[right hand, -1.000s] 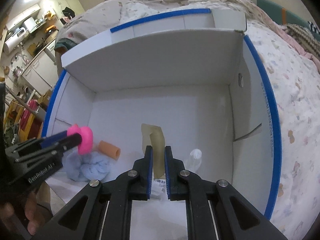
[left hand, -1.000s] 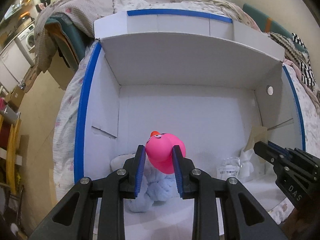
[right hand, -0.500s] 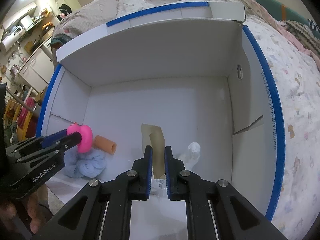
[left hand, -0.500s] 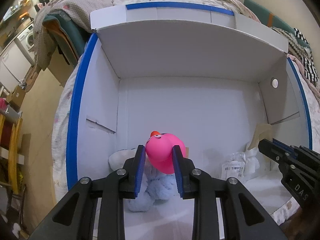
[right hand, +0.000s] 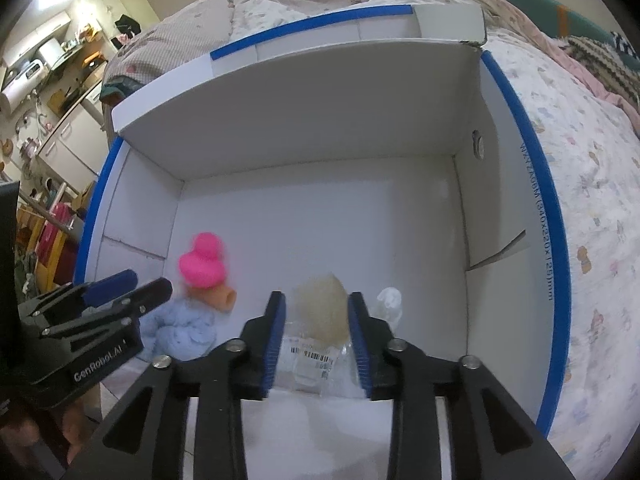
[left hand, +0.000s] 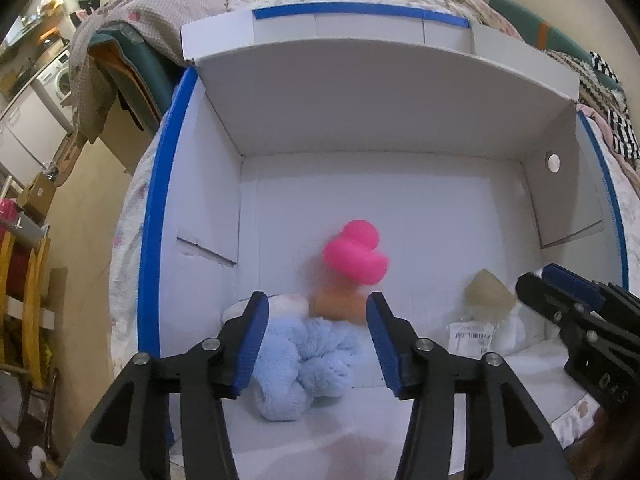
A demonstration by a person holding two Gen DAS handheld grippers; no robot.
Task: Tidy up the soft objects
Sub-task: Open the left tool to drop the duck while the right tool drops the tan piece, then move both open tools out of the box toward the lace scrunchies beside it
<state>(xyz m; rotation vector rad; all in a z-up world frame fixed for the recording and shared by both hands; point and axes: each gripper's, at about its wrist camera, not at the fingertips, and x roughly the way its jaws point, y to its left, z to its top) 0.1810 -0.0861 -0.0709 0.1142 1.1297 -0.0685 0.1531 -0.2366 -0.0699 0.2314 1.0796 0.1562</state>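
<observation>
A bed (right hand: 592,208) in a patterned cover carries a big white cardboard box (left hand: 360,128) with blue-taped edges, flaps up, and everything sits inside it. Lower left on the box floor lies a fluffy light-blue plush (left hand: 304,364), an orange foam tube (right hand: 218,299) resting against it. The left gripper (left hand: 316,344) has just been opening – jaws now apart, nothing pressed between them – and the pink rubber duck (left hand: 356,254), blurred, is beyond the tips above the tube. The right gripper (right hand: 316,344) has just been opening too; its jaws stand apart over a clear plastic bag (right hand: 316,364) with a barcode label – a blurred beige piece (right hand: 320,312) shows between the tips, untouched.
</observation>
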